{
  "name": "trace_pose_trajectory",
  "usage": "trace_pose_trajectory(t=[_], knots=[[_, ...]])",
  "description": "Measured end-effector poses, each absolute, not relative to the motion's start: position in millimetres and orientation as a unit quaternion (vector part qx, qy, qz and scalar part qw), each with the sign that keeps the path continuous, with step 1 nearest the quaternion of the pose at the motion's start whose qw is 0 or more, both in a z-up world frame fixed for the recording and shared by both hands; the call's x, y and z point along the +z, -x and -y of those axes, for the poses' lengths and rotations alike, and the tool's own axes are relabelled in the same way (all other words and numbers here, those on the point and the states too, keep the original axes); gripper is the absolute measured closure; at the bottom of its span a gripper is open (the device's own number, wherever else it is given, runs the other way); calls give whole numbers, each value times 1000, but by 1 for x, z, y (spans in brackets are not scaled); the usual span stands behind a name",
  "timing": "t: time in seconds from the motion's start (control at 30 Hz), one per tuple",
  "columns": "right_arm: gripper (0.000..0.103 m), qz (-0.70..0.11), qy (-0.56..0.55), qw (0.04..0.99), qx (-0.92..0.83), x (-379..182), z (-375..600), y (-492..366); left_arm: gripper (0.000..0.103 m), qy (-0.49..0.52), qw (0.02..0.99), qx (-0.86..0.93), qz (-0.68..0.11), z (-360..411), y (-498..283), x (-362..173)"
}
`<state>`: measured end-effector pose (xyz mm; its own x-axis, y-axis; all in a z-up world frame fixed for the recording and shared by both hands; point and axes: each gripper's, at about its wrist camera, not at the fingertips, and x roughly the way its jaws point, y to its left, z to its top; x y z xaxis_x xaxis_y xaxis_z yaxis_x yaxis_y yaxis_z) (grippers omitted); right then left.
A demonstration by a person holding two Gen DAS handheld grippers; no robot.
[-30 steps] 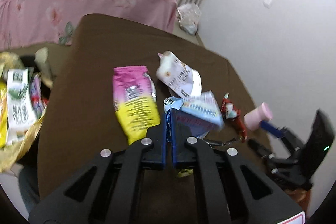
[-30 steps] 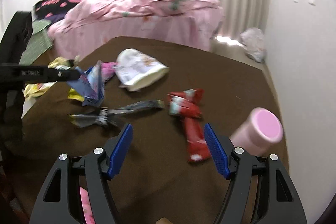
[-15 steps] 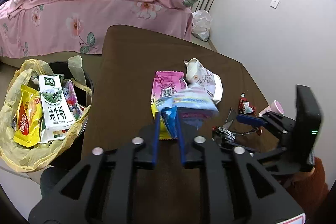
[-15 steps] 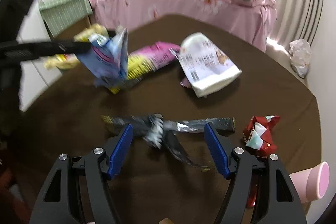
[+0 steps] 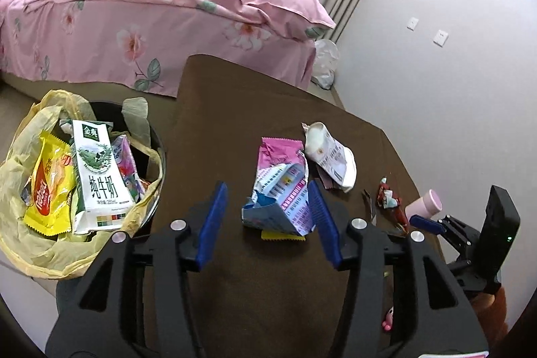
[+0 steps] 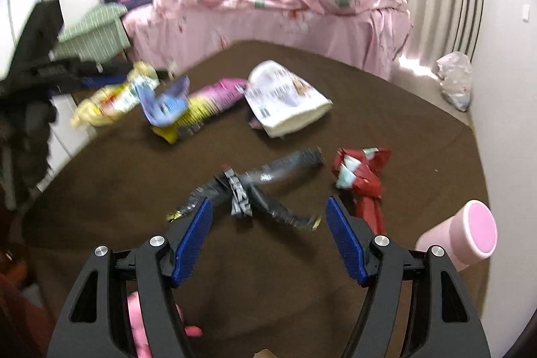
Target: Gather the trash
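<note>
The left gripper [image 5: 266, 222], whose jaws have just been opening, lets a crumpled blue-and-pink foil wrapper [image 5: 282, 200] hang loose between its spread pads above the brown table [image 5: 235, 109], short of the yellow-lined black trash bin [image 5: 147, 213], so it should release farther left, over the bin.

Worktop [image 5: 214, 130]: crumpled carton [image 5: 280, 200] at centre, lying on flat wrapper [image 5: 277, 150]; pouch [image 5: 332, 156] at 2 o'clock of it; twisted wrapper [image 5: 389, 198] and cup [image 5: 424, 205] at 3 o'clock. Bin [image 5: 67, 190] at 9 o'clock, off worktop. Bed [image 5: 151, 22] at 12 o'clock, behind.
</note>
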<state>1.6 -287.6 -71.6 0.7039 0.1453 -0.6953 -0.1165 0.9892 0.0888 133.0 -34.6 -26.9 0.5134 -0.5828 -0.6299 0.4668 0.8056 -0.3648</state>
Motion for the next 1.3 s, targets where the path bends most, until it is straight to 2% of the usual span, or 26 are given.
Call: trace_pose_trajectory(t=[0.23, 0.4, 0.53, 0.67, 0.8, 0.87, 0.97, 1.0, 1.23, 1.27, 1.3], knots=[[37, -375, -53, 923, 64, -75, 279, -26, 50, 107, 860, -303, -395, 24, -137, -32], [37, -391, -52, 916, 76, -77, 266, -49, 36, 117, 859, -316, -386, 19, -141, -33], [37, -382, -4, 923, 49, -73, 260, -45, 36, 84, 842, -352, -399, 32, -136, -37], [37, -375, -11, 926, 36, -69, 273, -24, 36, 25, 818, -391, -421, 56, -125, -48], [37, -369, -11, 929, 23, -71, 281, -5, 36, 48, 832, -345, -431, 66, -138, -59], [37, -359, -8, 933, 28, -69, 279, 2, 39, 56, 841, -310, -439, 68, -147, -64], [37, -342, 15, 937, 65, -63, 269, 2, 61, 54, 839, -293, -454, 72, -152, -70], [37, -340, 28, 937, 81, -61, 264, -2, 65, 50, 840, -291, -455, 71, -151, -71], [37, -375, 74, 901, 202, -77, 243, -62, 66, 61, 854, -284, -432, 41, -148, -55], [44, -384, 78, 896, 209, -81, 241, -67, 66, 62, 854, -286, -431, 38, -147, -54], [64, -405, 85, 886, 208, -88, 239, -76, 66, 64, 853, -289, -430, 36, -147, -53]])
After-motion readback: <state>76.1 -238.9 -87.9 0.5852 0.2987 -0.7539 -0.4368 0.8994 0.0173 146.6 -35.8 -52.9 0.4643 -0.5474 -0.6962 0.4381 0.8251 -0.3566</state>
